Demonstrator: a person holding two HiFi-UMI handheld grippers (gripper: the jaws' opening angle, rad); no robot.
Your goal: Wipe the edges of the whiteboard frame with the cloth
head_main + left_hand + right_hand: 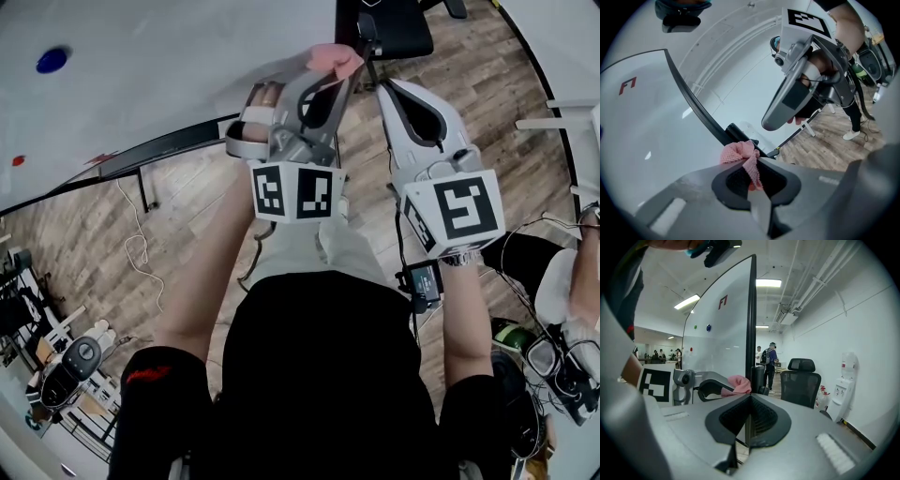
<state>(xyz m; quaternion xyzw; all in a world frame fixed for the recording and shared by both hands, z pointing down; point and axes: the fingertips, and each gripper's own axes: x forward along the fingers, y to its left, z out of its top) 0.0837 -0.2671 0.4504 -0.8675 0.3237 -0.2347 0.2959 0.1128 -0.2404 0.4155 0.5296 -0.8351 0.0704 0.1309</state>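
Note:
The whiteboard stands at the upper left, its dark frame edge running along the bottom towards the corner. My left gripper is shut on the pink cloth near that corner. In the left gripper view the cloth bunches out of the left gripper against the dark frame. My right gripper hangs just right of it, shut with nothing in it. The right gripper view looks past the right gripper along the frame's vertical edge, with the cloth beside it.
A black office chair stands beyond the board's corner, also at the top of the head view. A water dispenser is by the wall. Blue and red magnets sit on the board. A cable lies on the wood floor.

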